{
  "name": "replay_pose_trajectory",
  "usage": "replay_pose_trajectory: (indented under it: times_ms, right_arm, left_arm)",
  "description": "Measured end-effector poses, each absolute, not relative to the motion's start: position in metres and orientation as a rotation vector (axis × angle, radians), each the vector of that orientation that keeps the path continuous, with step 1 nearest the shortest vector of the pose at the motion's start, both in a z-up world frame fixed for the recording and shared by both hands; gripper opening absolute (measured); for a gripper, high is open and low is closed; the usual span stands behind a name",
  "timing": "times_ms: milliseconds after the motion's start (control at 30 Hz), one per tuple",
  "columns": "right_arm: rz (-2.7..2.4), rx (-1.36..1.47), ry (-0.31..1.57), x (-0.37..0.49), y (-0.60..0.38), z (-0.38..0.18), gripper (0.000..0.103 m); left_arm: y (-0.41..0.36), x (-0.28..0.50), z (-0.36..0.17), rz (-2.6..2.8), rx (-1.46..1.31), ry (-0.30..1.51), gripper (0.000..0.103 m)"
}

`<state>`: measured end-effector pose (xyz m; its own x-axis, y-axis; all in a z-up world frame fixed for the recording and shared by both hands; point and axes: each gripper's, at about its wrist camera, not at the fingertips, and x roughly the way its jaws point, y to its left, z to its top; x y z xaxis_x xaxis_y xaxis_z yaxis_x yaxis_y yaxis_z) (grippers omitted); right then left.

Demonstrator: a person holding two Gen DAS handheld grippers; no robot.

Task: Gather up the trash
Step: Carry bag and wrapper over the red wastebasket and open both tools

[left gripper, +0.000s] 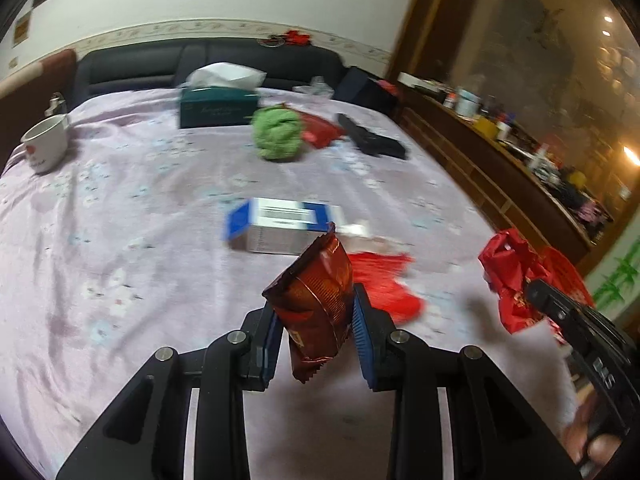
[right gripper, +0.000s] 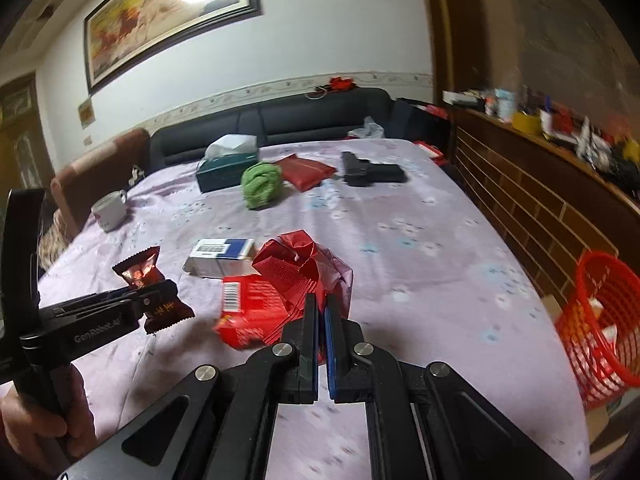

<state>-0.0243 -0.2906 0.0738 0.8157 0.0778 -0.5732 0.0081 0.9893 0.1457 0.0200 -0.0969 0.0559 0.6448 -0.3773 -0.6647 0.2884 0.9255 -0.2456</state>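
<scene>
Landmark: the blue-and-white rectangular cardboard box (left gripper: pixel 286 226), lying flat on the lilac floral-print cloth of the counter (left gripper: pixel 120 208).

- Left tool (left gripper: pixel 316 322): blue-padded fingers pinching a glossy dark brown-red foil snack wrapper (left gripper: pixel 318 300), held upright above the cloth, on the near side of the box. A hand (right gripper: pixel 38 420) grips the handle.
- Right tool (right gripper: pixel 322 312): fingers pressed together on a crumpled red cellophane wrapper (right gripper: pixel 304 268), raised just right of the box.
- Flat red plastic packet with a barcode (right gripper: pixel 252 312): on the cloth, near side of the box, below the cellophane.
- Red plastic mesh waste basket (right gripper: pixel 600 320): well right of the box, beyond the counter edge, on the floor.
- Green crumpled cloth ball (left gripper: pixel 278 132): beyond the box.
- Dark red flat pouch (right gripper: pixel 306 172): just right of the green ball.
- Dark teal tissue box with white tissue (left gripper: pixel 218 104): beyond the box, left of the ball.
- Black boxy item (left gripper: pixel 374 140): far right of the box; kind unclear.
- White ceramic mug (left gripper: pixel 46 142): far left of the box.
</scene>
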Motion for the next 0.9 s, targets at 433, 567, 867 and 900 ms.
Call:
replay_pose_trajectory:
  times_ms: [433, 567, 867, 900]
  right_arm:
    - [-0.206, 0.441, 0.521, -0.12, -0.475, 0.088, 0.004]
    - [-0.289, 0.517, 0.498, -0.144, -0.534, 0.087, 0.004]
    - [-0.346, 0.618, 0.493, -0.152, -0.617, 0.082, 0.004]
    - [-0.349, 0.624, 0.495, -0.148, -0.623, 0.081, 0.005]
  left_arm:
    - [-0.274, -0.037, 0.095, -0.761, -0.003, 0.831, 0.031]
    - [-0.335, -0.042, 0.096, -0.86, 0.02, 0.868, 0.031]
    - [-0.455, -0.029, 0.089, -0.955, 0.077, 0.902, 0.031]
    - [-0.466, -0.025, 0.086, -0.963, 0.072, 0.908, 0.033]
